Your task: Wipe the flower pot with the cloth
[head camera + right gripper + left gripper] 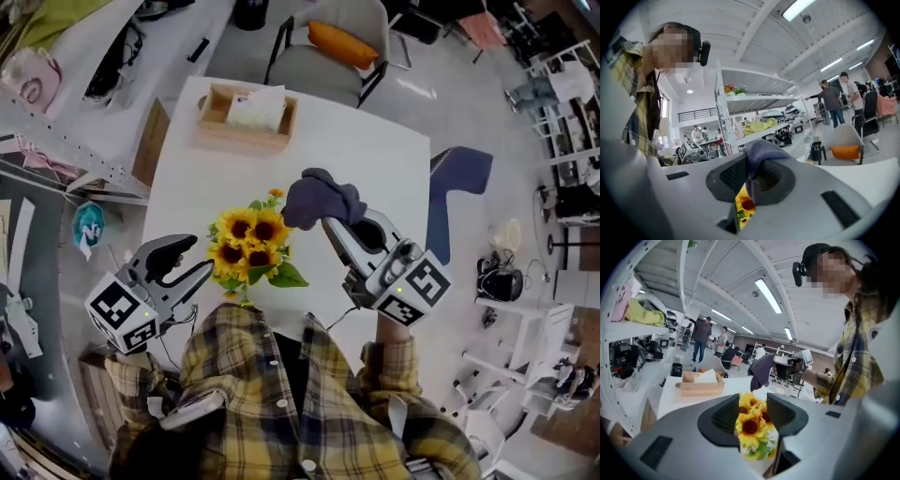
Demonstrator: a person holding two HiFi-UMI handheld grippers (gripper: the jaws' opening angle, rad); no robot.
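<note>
Right gripper point(330, 225) clamping cloth point(319, 199) beside sunflowers point(248, 246), left gripper point(202, 260) seemingly gripping flower pot point(761, 460) between jaws

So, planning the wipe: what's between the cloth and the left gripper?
The sunflowers; the head view shows them between the left gripper and the cloth.

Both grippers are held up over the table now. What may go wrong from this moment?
1. The left gripper holds the flower pot low under the sunflowers, seemingly off the table; pressing with the cloth may tilt it or push it out.
2. The right gripper pinches only a fold of the cloth, which may slip free during rubbing.
3. The cloth may snag the sunflowers.
</note>
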